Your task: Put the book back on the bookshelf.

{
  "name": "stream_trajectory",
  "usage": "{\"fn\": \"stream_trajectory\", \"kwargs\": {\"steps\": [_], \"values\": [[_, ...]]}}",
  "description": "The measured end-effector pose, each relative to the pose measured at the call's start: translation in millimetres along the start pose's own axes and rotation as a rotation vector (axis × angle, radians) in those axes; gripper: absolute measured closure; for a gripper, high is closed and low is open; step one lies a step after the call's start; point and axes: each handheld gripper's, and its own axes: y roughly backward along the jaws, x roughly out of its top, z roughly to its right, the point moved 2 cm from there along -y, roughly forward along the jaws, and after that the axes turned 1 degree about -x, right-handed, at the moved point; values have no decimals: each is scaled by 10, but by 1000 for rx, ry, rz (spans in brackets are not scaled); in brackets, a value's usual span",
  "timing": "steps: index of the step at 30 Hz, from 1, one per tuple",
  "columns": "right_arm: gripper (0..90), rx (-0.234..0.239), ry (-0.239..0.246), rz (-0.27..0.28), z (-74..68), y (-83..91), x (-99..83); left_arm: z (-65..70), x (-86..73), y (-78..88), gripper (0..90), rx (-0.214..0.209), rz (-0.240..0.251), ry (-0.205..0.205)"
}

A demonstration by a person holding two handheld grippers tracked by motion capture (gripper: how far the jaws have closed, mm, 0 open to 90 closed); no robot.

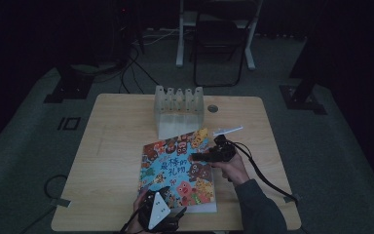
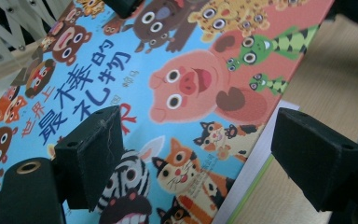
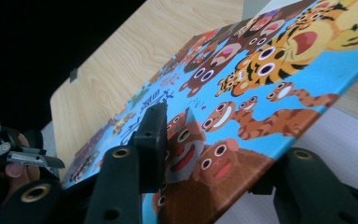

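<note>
Right gripper [image 1: 209, 155], at centre right of the high view, clamps the right edge of the picture book [image 1: 177, 170], one jaw above the cover, one beneath. Left gripper [image 1: 168, 222], bottom centre, hangs open over the book's near edge. Behind stands a slotted rack [image 1: 179, 111] on the table [image 1: 112, 161].

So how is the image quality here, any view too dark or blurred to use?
High view: dim and underexposed, room nearly black, though the colourful animal picture book on the pale wooden table reads. Left gripper view: bright, cover sharp, near fingers soft. Right gripper view: cover well lit, left background black, foreground blurred.
</note>
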Motion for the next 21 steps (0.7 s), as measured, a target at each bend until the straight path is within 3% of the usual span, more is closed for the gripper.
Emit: {"fn": "stream_trajectory", "kwargs": {"steps": [7, 18, 21], "values": [[626, 20, -5, 22, -6, 14, 20, -156, 0, 121, 169, 0, 10, 43], [639, 6, 49, 35, -115, 63, 72, -427, -12, 248, 197, 76, 7, 84], [639, 3, 59, 39, -128, 74, 71, -511, -24, 263, 211, 80, 2, 112]]}}
